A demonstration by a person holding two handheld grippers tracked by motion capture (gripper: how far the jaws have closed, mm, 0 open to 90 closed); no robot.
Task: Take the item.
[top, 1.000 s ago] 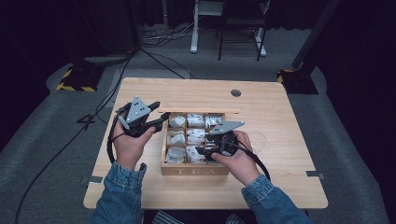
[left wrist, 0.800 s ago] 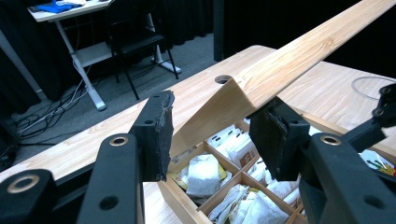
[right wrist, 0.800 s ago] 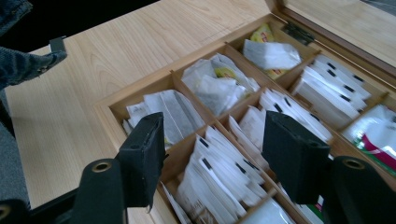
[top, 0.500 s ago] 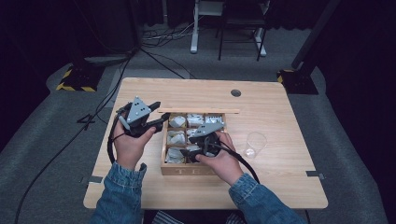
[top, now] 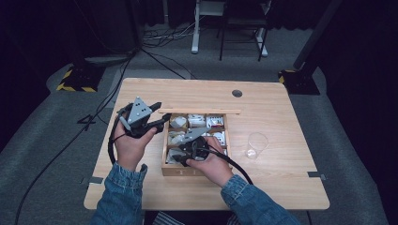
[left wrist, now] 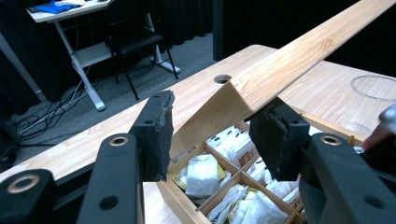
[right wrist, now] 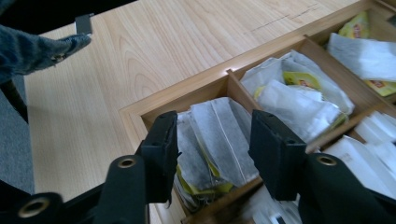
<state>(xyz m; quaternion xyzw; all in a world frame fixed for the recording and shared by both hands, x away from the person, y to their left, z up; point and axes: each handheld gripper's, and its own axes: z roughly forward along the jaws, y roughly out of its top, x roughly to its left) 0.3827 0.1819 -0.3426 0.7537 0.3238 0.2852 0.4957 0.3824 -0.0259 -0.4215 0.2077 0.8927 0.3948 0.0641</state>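
Observation:
An open wooden tea box (top: 164,151) sits mid-table, its compartments full of tea bags (top: 197,121). Its lid (top: 202,111) stands upright along the far edge. My left gripper (top: 164,119) is at the box's far left corner, and in the left gripper view its jaws (left wrist: 215,135) are shut on the end of the lid (left wrist: 303,56). My right gripper (top: 174,158) hangs over the front left compartment. In the right gripper view its jaws (right wrist: 212,149) stand open on either side of grey tea bags (right wrist: 219,135) in that compartment of the box (right wrist: 187,95).
A clear glass (top: 256,144) stands on the table right of the box, also seen as a glass rim (left wrist: 373,86). A round cable hole (top: 237,93) lies near the table's far edge. Cables trail from both grippers toward the person.
My right gripper has moved left across the box, from its right middle part to the front left compartment. The left gripper and the lid have stayed put.

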